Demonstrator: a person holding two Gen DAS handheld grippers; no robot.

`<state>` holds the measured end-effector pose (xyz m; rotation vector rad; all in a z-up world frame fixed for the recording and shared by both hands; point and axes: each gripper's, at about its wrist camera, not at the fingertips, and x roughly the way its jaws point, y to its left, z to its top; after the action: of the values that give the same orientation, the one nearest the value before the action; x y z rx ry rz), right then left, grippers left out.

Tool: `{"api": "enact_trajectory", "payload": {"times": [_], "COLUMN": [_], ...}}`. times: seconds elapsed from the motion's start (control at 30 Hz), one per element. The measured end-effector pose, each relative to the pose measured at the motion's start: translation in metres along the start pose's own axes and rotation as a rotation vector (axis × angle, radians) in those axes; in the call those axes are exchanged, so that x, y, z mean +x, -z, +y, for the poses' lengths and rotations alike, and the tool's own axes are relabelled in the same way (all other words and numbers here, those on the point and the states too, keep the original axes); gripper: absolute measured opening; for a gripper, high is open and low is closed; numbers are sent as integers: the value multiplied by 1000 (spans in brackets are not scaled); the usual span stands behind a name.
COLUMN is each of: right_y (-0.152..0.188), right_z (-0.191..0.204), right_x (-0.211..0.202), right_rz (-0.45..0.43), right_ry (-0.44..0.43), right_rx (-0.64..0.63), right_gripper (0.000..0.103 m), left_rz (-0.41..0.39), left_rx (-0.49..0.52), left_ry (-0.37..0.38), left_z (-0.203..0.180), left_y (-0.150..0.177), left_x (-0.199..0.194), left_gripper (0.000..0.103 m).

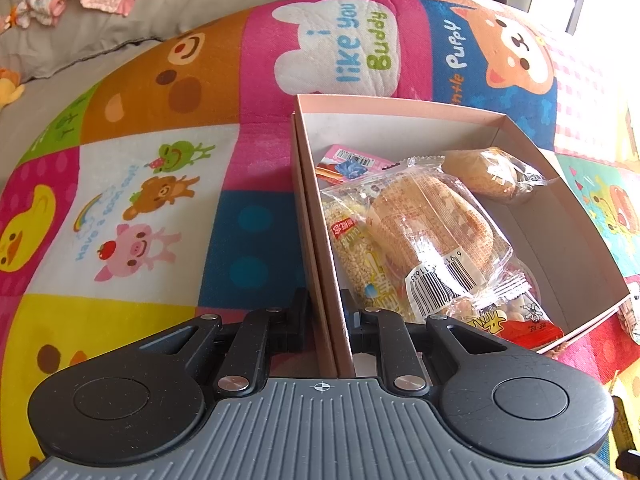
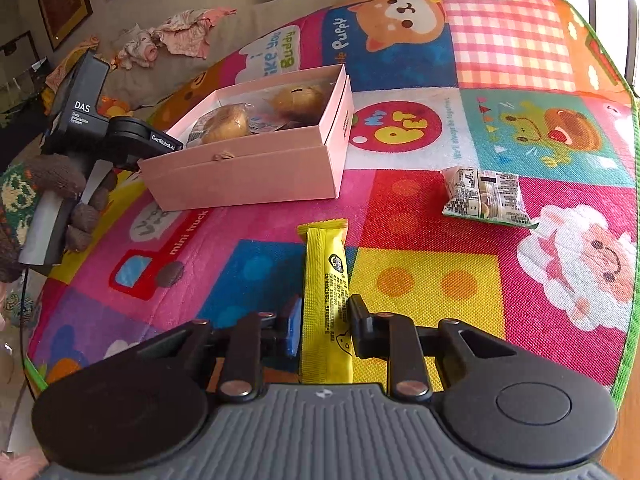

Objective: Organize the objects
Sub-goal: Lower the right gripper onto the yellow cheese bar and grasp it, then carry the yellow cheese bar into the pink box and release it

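Note:
An open pink cardboard box [image 1: 400, 104] stands on the colourful play mat and holds several wrapped snacks: a clear-wrapped bread [image 1: 432, 224], a round bun [image 1: 484, 176], a sesame bar [image 1: 360, 256] and a red packet [image 1: 524, 324]. My left gripper [image 1: 324, 304] is shut on the box's near side wall, one finger inside and one outside. In the right wrist view my right gripper [image 2: 325, 312] is shut on the near end of a long yellow snack bar [image 2: 326, 256]. The bar points away towards the box [image 2: 248, 176]; I cannot tell whether it is off the mat.
A green-and-white snack packet [image 2: 486, 196] lies on the mat to the right of the bar. A gloved hand [image 2: 60, 184] holds the left gripper's handle at the box's left end. Crumpled clothes [image 2: 180, 36] lie on a beige couch beyond the mat. The mat's green edge [image 2: 628, 320] runs along the right.

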<state>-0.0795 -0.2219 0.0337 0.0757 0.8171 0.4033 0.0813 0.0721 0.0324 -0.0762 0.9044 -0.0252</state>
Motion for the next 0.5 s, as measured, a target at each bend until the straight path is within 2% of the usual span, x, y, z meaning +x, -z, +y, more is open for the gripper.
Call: {"api": "enact_trajectory", "payload": {"times": [0.27,0.5], "right_y": [-32,-79], "right_z": [0,16], "right_x": [-44,-50], "right_rz": [-93,-163], "right_ry": [-26,-41], "right_rx": [-25,-55], "right_gripper": [24,24], "left_rz": [-1,-12], "left_rx": [0,-10], "left_ry": [1,18], "left_z": [-1,1], "left_y": [1,2], "left_x": [-2,-2], "left_gripper": [17,17]}}
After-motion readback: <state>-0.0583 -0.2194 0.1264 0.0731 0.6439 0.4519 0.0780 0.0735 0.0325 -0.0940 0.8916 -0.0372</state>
